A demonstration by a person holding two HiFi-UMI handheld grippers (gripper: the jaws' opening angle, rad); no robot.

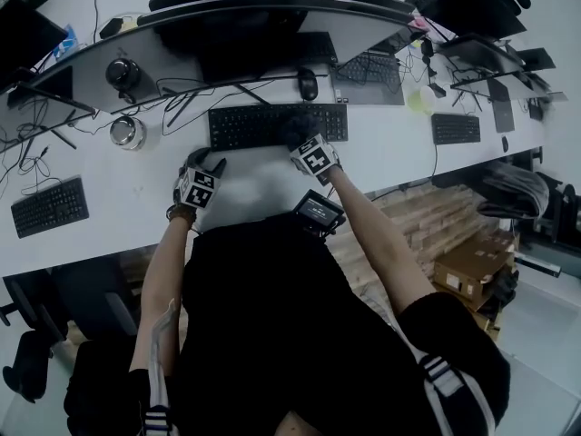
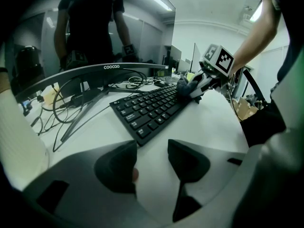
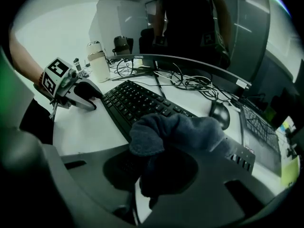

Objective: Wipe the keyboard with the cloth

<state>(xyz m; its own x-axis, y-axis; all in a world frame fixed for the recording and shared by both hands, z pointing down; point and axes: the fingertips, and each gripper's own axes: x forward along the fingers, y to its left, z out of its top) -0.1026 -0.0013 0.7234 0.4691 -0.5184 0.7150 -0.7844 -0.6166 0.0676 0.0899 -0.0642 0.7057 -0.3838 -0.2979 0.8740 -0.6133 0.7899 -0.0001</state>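
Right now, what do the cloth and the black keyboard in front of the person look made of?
The cloth: soft woven or knitted fabric, perhaps microfibre; dark grey-blue, matte, with a fuzzy nap and limp bunched folds. The keyboard: likely moulded plastic, black and mostly matte; separate hard-edged keycaps with pale legends and a faint sheen.

Head view: high, steeply down on desk (image 1: 259,171). Gripper views: low, close over desk, facing opposite ways along keyboard (image 1: 277,125). Left's shows right hand-held gripper (image 2: 191,89), right's shows left hand-held gripper (image 3: 90,98). All share keyboard.

4 kbds (image 1: 277,125) (image 1: 50,205) (image 1: 456,128) (image 1: 368,69), 2 grippers (image 2: 151,161) (image 3: 152,172), 1 cloth (image 3: 176,133), 1 mouse (image 1: 309,84).
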